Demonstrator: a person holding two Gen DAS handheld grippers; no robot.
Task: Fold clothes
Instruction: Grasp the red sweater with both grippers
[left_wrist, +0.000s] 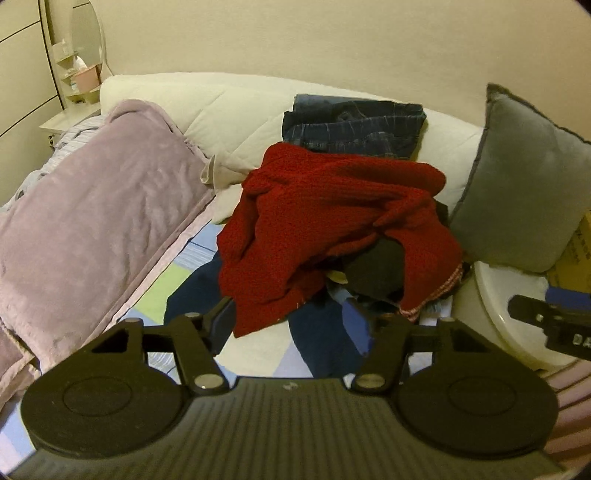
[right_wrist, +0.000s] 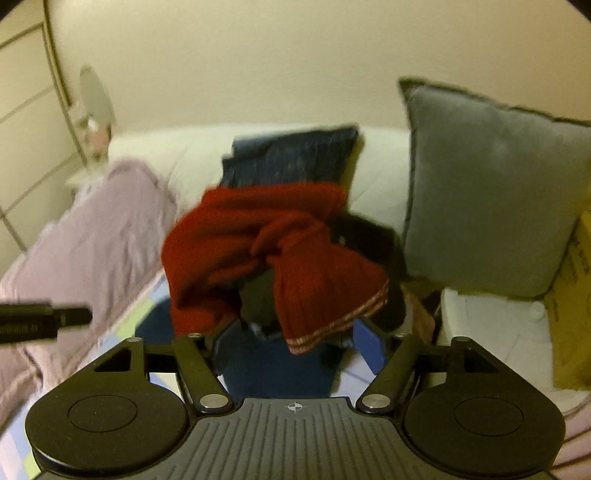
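A crumpled red knit sweater (left_wrist: 332, 229) lies on top of a heap of clothes on the bed; it also shows in the right wrist view (right_wrist: 266, 251). Dark garments (left_wrist: 373, 266) and a navy piece (left_wrist: 317, 332) lie under it. Folded blue jeans (left_wrist: 354, 122) rest behind on the white duvet. My left gripper (left_wrist: 291, 325) is open and empty just in front of the heap. My right gripper (right_wrist: 299, 339) is open and empty, its blue pads either side of the sweater's striped hem (right_wrist: 332, 325), not touching it. The right gripper's tip shows in the left view (left_wrist: 546, 321).
A lilac blanket (left_wrist: 92, 229) lies on the left. A grey cushion (left_wrist: 517, 184) stands on the right beside a white basin (left_wrist: 498, 325) and a yellow cardboard box (right_wrist: 572, 302). A white duvet (left_wrist: 221, 107) and the wall are behind.
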